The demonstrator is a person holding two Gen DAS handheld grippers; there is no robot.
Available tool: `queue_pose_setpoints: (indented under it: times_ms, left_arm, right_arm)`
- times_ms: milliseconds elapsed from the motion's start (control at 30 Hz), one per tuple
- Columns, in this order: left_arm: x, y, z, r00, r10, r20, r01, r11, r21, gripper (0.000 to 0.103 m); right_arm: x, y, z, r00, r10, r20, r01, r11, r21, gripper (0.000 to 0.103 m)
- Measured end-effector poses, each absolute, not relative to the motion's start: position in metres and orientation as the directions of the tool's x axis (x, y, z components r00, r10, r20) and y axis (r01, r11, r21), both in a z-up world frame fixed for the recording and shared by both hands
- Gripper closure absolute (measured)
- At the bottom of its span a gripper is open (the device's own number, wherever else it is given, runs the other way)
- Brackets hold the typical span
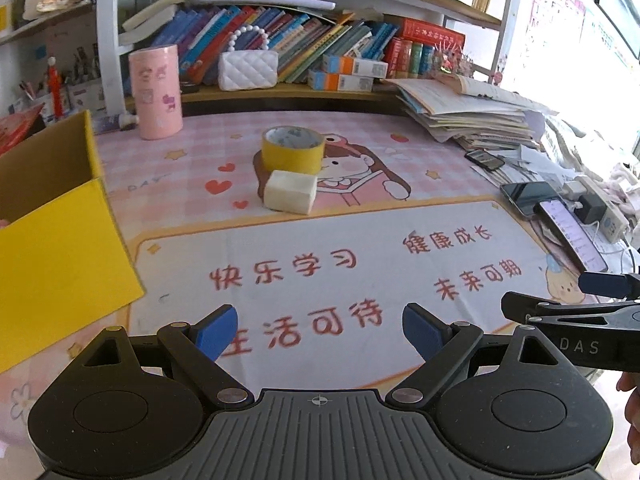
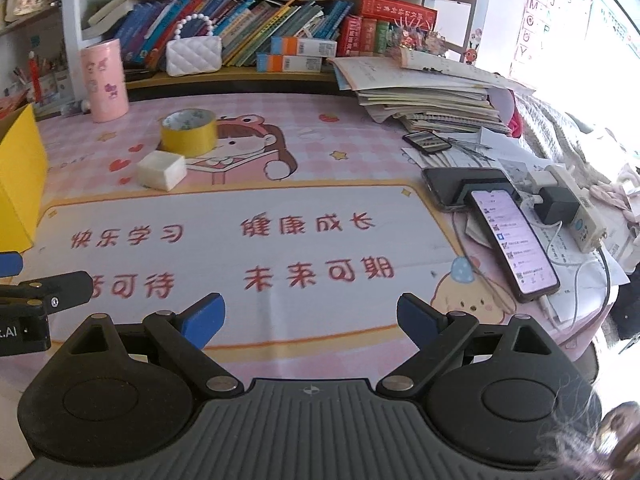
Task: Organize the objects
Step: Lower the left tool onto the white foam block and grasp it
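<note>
The left hand-held gripper (image 1: pixel 320 330) has its blue pads wide apart, and nothing is between them; it hangs over the printed mat of the bench (image 1: pixel 360 240), well short of the things. The right hand-held gripper (image 2: pixel 310 318) is in the same state: jaws wide, empty, just beside the left one and pointing down at the mat.

Further out, near the middle of the mat, lies a cream block (image 1: pixel 290 192), and directly behind it, touching or nearly touching, stands a yellow tape roll (image 1: pixel 293 149). The open yellow box (image 1: pixel 60 240) is at the left edge of the bench and looks like the place where they should go. A pink cylinder (image 1: pixel 156 92) stands further back.

The risk, as I judge it, comes from how close the block and the roll are. A pad pushed in behind the block may knock the roll and send it sliding. Both hand-held grippers reaching for the same small area may also collide. On the right, a lit phone (image 2: pixel 514 240) and its cables lie near the right hand-held gripper's side, so a wide swing there could drag them.
</note>
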State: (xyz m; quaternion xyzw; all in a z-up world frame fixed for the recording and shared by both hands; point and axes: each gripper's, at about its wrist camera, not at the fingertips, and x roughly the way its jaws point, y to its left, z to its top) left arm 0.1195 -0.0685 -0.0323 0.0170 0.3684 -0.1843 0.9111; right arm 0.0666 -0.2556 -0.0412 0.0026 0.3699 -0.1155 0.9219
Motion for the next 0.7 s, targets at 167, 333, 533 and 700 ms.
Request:
queue_pose_setpoints:
  times_ms: [167, 333, 533, 700]
  left_arm:
    - [0.135, -0.078, -0.032, 0.665, -0.313, -0.678, 0.329, 0.938, -0.110, 0.011]
    - [0.152, -0.087, -0.030, 0.672, -0.296, -0.678, 0.303, 0.946, -0.112, 0.011]
    - [0.174, -0.101, -0.025, 0.699, -0.257, -0.667, 0.278, 0.957, -0.078, 0.012]
    - [0.194, -0.109, -0.023, 0.721, -0.229, -0.654, 0.251, 0.966, -0.061, 0.014]
  right_arm:
    - [0.084, -0.269, -0.038, 0.711, -0.211, -0.671, 0.214, 0.974, -0.079, 0.010]
    - [0.105, -0.281, -0.033, 0.730, -0.199, -0.654, 0.199, 0.977, -0.075, 0.010]
    - [0.136, -0.294, -0.022, 0.772, -0.163, -0.614, 0.163, 0.985, -0.056, 0.010]
    - [0.160, -0.305, -0.017, 0.800, -0.125, -0.586, 0.126, 0.991, -0.040, 0.010]
